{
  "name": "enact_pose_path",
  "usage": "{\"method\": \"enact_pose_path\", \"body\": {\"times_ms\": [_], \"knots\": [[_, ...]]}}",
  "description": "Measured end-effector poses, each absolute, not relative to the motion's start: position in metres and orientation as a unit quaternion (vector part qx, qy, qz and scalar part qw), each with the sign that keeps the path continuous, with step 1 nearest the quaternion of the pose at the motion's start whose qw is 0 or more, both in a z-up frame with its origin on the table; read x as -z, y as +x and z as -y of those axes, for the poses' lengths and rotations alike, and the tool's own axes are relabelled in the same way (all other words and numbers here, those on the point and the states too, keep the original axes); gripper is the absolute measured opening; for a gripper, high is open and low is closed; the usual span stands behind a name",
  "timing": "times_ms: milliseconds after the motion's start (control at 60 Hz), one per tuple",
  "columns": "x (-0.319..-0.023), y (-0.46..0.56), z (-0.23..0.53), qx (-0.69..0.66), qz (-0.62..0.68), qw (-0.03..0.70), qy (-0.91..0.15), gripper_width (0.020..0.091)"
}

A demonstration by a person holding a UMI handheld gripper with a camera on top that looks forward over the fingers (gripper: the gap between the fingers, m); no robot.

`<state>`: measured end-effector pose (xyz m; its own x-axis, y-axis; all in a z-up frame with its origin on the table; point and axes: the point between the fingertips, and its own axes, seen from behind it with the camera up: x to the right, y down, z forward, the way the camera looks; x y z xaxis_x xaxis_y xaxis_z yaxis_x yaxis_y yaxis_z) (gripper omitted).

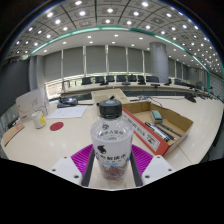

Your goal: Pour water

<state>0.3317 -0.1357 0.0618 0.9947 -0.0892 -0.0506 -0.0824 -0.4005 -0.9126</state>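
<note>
This is a big office room with rows of round lights in the ceiling (100, 18) and dark chairs (118, 79) lined up far back by the windows. Up close is a wide, pale surface (60, 135). On its left side sits a small cup (40, 121), and just past it lies a sheet of paper (68, 113). In the middle stands a clear plastic bottle (111, 143) with a dark cap and a white label. It stands upright between the jaws of the gripper (111, 160). The pink pads (81, 156) sit tight against both sides of the bottle, pinching it. To the right lies an open cardboard box (160, 125) with small things inside.
</note>
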Motion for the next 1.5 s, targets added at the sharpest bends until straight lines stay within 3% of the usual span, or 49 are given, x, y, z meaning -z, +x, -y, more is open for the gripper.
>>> {"method": "enact_pose_path", "body": {"times_ms": [17,333,450,767,900,1000,1133,1500], "knots": [[-0.057,0.327,0.135,0.005,-0.055,0.551,-0.832,0.0560],[-0.057,0.326,0.124,0.034,-0.022,0.555,-0.831,0.0409],[-0.066,0.317,0.113,0.049,0.001,0.547,-0.836,0.0399],[-0.156,0.280,0.045,0.187,0.086,0.546,-0.812,0.0396],[-0.202,0.229,0.004,0.276,0.160,0.539,-0.780,0.0397],[-0.220,0.175,-0.037,0.335,0.233,0.527,-0.746,0.0397],[-0.221,0.100,-0.084,0.406,0.333,0.507,-0.684,0.0396],[-0.182,-0.005,-0.160,0.583,0.543,0.376,-0.473,0.0395]]}}
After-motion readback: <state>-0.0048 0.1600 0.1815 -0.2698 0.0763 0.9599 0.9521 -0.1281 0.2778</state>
